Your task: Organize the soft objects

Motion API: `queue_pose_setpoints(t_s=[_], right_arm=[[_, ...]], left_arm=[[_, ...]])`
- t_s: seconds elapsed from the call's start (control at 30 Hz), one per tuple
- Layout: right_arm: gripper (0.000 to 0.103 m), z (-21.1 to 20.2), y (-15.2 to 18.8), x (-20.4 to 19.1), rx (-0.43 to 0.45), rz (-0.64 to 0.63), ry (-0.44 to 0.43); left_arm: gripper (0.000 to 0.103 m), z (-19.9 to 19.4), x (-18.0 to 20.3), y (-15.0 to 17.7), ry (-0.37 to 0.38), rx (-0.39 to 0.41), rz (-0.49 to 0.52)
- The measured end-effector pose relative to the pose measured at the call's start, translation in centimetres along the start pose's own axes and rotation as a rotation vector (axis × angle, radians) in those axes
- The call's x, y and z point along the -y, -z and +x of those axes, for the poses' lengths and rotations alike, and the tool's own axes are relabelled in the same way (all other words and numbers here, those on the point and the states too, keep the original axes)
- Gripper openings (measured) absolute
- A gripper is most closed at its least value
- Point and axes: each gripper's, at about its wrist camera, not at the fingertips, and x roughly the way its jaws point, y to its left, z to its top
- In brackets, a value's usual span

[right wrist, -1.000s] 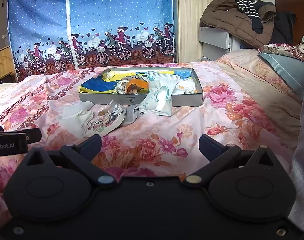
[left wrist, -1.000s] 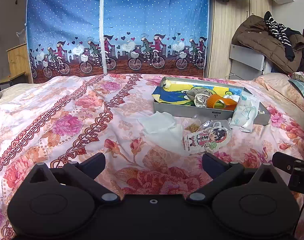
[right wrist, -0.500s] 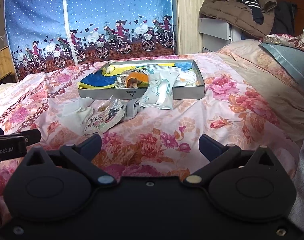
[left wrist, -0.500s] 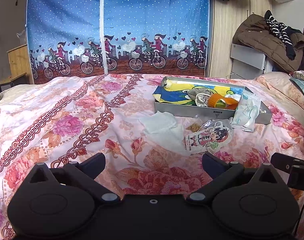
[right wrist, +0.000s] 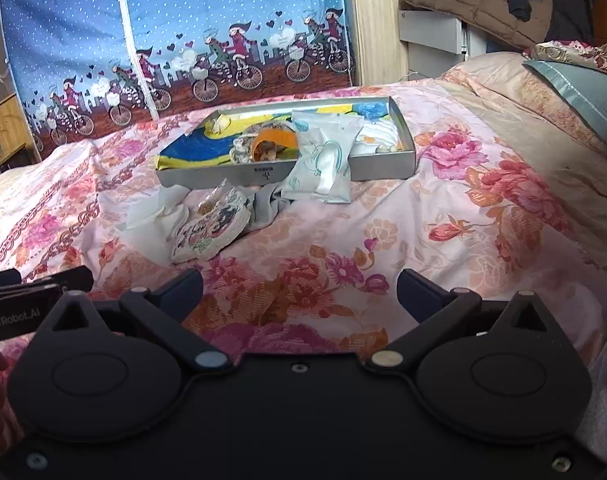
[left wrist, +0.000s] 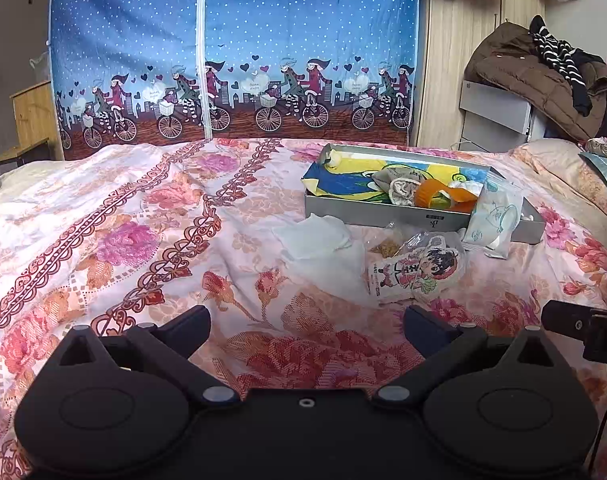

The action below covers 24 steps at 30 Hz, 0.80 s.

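A grey shallow box (left wrist: 375, 217) (right wrist: 383, 168) lies on the flowered bed and holds a blue and yellow cloth (left wrist: 343, 186), an orange item (left wrist: 433, 196) and other soft things. A pale blue packet (left wrist: 497, 218) (right wrist: 323, 160) leans over its front wall. In front of the box lie a white cloth (left wrist: 323, 244) (right wrist: 155, 210), a cartoon-print pouch (left wrist: 417, 270) (right wrist: 211, 232) and a grey cloth (right wrist: 267, 204). My left gripper (left wrist: 305, 324) is open and empty, short of the white cloth. My right gripper (right wrist: 299, 290) is open and empty, short of the pouch.
The flowered bedspread (left wrist: 143, 240) covers the whole bed. A blue bicycle-print wardrobe (left wrist: 231, 52) stands behind it. Pillows (right wrist: 575, 92) lie at the right. A brown coat (left wrist: 539, 80) sits on a grey unit. The other gripper's tip (left wrist: 583, 328) shows at the right edge.
The right gripper has moved forward and tilted down toward the box and pouch. The left view has barely shifted. Both grippers stay open.
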Motion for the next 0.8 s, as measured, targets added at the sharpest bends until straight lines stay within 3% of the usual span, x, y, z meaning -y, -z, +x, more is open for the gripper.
queue_pose_setpoints(t_s=[0.53, 0.67, 0.8], right_arm=[[0.103, 2.7, -0.5, -1.2, -0.074, -0.064, -0.043], [0.103, 4.9, -1.1, -2.4, -0.119, -0.195, -0.165], [0.103, 7.7, -2.9, -4.7, -0.083, -0.329, -0.185]], left_arm=[[0.102, 2.2, -1.0, -0.7, 0.022, -0.024, -0.086], [0.102, 3.9, -1.7, -1.3, 0.029, -0.043, -0.116], [0.102, 5.1, -3.0, -2.2, 0.055, -0.023, -0.161]])
